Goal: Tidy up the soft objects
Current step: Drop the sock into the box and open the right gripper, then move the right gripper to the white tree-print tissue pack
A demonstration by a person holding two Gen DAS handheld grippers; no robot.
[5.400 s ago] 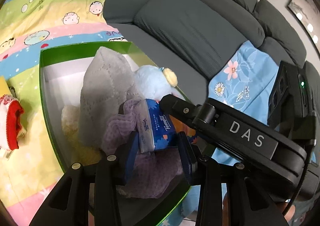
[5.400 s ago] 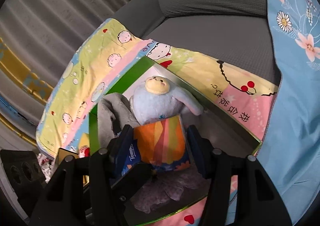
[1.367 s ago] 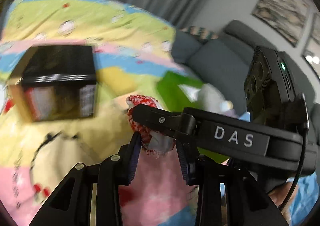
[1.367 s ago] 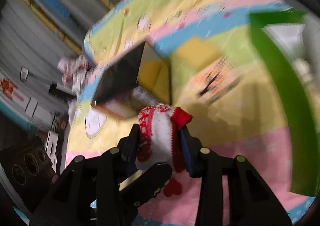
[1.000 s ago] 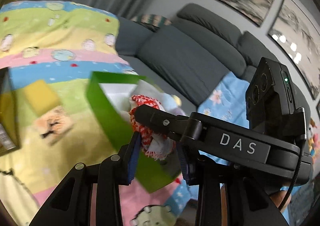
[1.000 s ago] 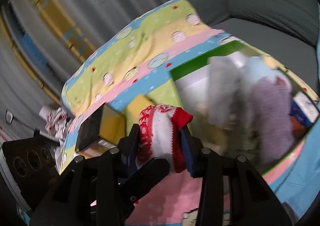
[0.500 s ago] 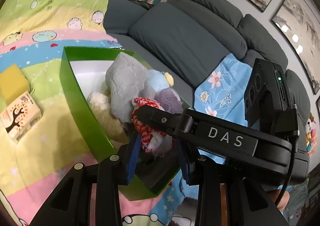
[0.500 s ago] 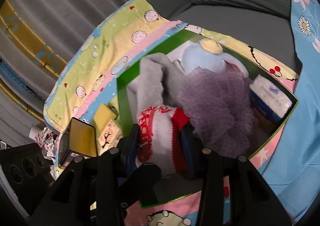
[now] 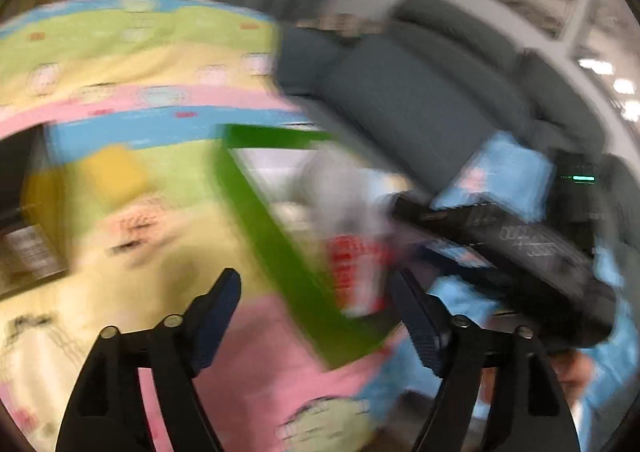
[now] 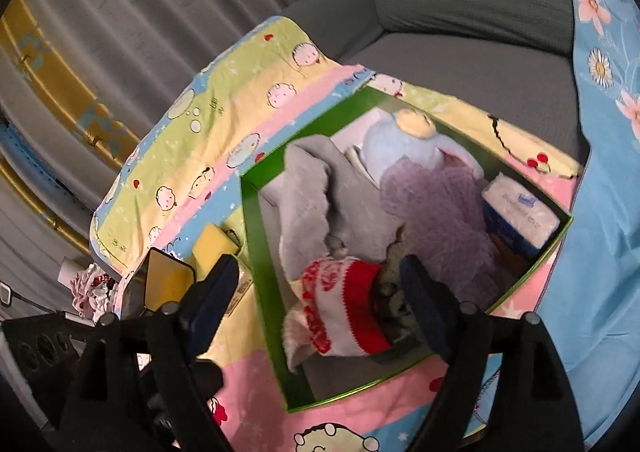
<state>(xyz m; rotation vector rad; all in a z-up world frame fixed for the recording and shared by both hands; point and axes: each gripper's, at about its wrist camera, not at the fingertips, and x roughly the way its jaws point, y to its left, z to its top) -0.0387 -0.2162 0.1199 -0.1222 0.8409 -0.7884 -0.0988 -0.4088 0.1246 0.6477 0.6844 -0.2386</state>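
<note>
- Grey sofa cushions (image 10: 472, 11) and a striped cartoon blanket (image 10: 240, 91) made up the setting, with the blanket spread under a green box (image 10: 256, 252).
- Right hand-held gripper (image 10: 316, 292) stood with its jaws opening and wide apart, the pads touching nothing.
- Between and just beyond its fingers, a red-and-white knitted sock (image 10: 340, 308) lay loose in the near corner of the green box, free of both pads.
- Further ahead in the box were a grey cloth (image 10: 312, 195), a purple mesh puff (image 10: 436, 207), a blue plush toy (image 10: 400, 147) and, ahead to the right, a tissue pack (image 10: 520, 215).
- Left of the right gripper, outside the box, sat a yellow sponge (image 10: 214, 246).
- Left hand-held gripper (image 9: 316, 312) also had its jaws opening and spread wide, with nothing pressed between them; its view was heavily blurred.
- Ahead of it, the sock (image 9: 356, 272) showed inside the box (image 9: 280, 252).
</note>
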